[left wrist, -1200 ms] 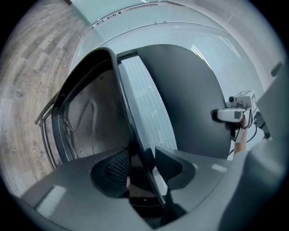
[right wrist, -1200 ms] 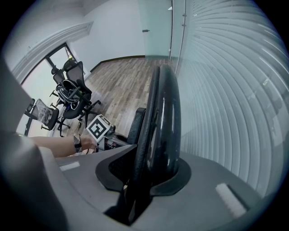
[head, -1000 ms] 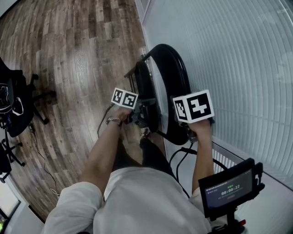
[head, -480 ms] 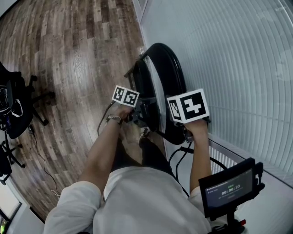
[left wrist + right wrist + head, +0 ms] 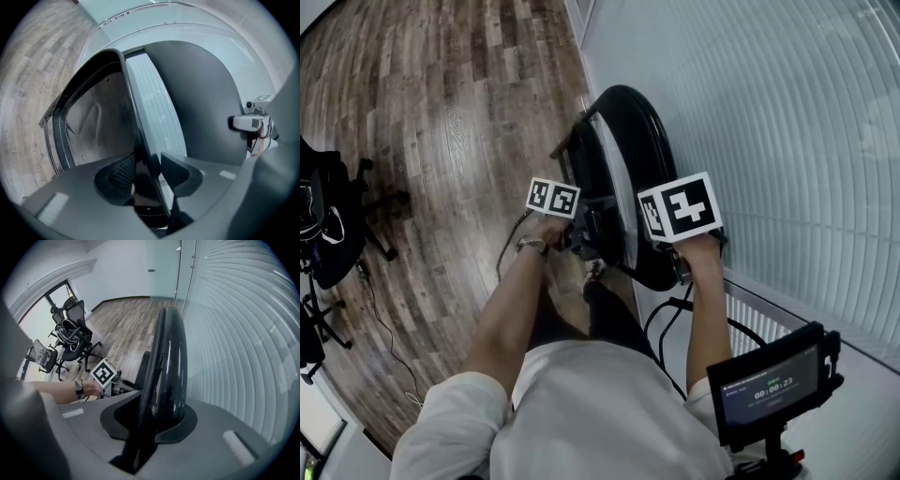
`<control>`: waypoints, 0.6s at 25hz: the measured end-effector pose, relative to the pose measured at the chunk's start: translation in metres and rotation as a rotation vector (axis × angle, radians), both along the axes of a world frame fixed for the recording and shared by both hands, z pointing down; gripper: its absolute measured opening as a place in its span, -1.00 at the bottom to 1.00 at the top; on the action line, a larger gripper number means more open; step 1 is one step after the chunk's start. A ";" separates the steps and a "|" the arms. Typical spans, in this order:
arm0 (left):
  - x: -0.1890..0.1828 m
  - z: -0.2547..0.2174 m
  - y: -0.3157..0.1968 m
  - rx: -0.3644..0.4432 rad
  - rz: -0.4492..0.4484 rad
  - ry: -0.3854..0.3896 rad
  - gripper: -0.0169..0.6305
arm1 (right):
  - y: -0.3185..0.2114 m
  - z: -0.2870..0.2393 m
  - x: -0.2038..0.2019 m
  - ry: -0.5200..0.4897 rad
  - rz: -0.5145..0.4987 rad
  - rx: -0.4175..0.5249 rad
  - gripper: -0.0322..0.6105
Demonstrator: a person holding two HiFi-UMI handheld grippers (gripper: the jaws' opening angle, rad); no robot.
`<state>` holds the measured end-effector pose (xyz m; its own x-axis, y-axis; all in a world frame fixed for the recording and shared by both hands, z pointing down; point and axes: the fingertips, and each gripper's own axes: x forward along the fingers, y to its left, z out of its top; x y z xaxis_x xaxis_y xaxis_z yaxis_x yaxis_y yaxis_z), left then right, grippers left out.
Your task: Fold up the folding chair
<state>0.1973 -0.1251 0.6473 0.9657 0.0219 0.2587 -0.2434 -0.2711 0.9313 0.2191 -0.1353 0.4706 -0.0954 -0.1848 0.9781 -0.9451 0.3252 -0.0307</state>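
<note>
My right gripper point(image 5: 157, 425) has just tightened on the back rim of the folding chair point(image 5: 649, 178), now nearer my left gripper point(image 5: 146, 171), which clamps the seat edge. The chair stands nearly flat beside the glass wall point(image 5: 787, 112) and looks almost folded.

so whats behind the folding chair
A pale ribbed wall stands close behind the folding chair and shows through the open gap in the chair. The foot of the wall directly behind it cannot be seen, because the chair covers it.
</note>
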 end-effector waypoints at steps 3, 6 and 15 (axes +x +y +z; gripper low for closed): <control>-0.001 0.002 -0.001 0.000 -0.005 -0.007 -0.46 | -0.001 0.002 -0.001 0.002 0.000 -0.001 -0.73; 0.000 0.003 -0.001 0.005 -0.004 -0.015 -0.46 | -0.002 0.003 0.000 0.004 -0.001 0.000 -0.72; -0.001 0.006 -0.004 0.017 -0.027 -0.036 -0.46 | -0.004 0.007 0.001 0.004 0.001 0.000 -0.73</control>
<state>0.1965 -0.1292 0.6538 0.9558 -0.0087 0.2939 -0.2845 -0.2797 0.9170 0.2199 -0.1397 0.4777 -0.0910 -0.1852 0.9785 -0.9456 0.3243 -0.0266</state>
